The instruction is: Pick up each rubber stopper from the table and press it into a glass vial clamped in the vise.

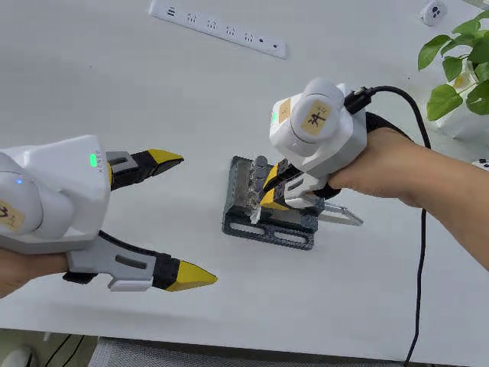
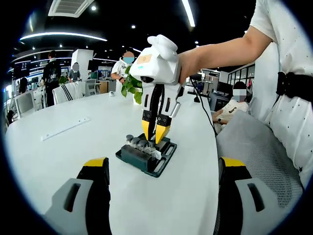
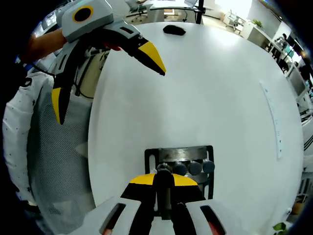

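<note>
A dark vise (image 1: 267, 229) sits mid-table and clamps a row of glass vials (image 1: 248, 191). In the right gripper view, three of the vials carry grey stoppers (image 3: 194, 168). My right gripper (image 1: 267, 195) points down over the near end of the row, shut on a grey rubber stopper (image 3: 164, 174) right at a vial's mouth; that vial is hidden under it. The left gripper view shows the right gripper (image 2: 155, 131) with its tips together above the vise (image 2: 146, 157). My left gripper (image 1: 183, 218) hovers left of the vise, open and holding nothing.
A white power strip (image 1: 218, 29) lies at the far edge. A potted plant (image 1: 458, 53) stands at the back right. A black cable (image 1: 420, 229) runs from the right gripper down the right side. The vise handle (image 1: 340, 215) sticks out to the right.
</note>
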Demonstrator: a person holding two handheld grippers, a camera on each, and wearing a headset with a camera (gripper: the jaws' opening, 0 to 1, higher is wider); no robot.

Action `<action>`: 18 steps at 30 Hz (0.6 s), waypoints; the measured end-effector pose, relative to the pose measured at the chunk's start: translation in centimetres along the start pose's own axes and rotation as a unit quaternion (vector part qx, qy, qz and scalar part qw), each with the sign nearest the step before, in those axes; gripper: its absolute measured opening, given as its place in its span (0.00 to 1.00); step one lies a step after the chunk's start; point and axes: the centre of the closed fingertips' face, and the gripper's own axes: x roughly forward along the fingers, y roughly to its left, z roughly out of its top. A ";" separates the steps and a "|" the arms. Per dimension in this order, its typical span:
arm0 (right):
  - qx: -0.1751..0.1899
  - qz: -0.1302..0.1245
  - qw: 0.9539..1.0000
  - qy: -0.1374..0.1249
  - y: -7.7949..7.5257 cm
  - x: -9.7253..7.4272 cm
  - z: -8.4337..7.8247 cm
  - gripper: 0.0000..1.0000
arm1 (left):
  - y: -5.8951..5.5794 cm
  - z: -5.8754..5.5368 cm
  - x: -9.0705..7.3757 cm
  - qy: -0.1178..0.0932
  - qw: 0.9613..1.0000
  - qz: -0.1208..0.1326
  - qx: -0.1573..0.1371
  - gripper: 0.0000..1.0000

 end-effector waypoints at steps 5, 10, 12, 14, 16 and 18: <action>0.001 0.006 1.000 0.009 0.1 0.2 0.0 0.06 | 0.1 0.0 -0.1 -0.005 1.000 0.002 -0.002 0.92; 0.002 0.008 1.000 0.019 -0.1 0.6 0.0 0.06 | 0.0 -0.1 -0.1 -0.007 1.000 0.002 -0.004 0.92; 0.002 0.009 1.000 0.020 0.0 0.6 0.1 0.06 | 0.0 -0.1 -0.1 -0.008 1.000 0.001 -0.004 0.92; 0.001 0.010 1.000 0.026 0.1 0.5 0.0 0.06 | 0.0 -0.2 -0.1 -0.007 1.000 0.001 -0.004 0.92; -0.003 0.010 0.999 0.030 0.1 0.6 0.1 0.06 | 0.0 -0.2 -0.1 -0.007 1.000 0.001 -0.005 0.92; -0.005 0.012 0.999 0.032 0.1 0.6 0.5 0.06 | 0.0 -0.3 0.0 -0.007 1.000 0.000 -0.006 0.92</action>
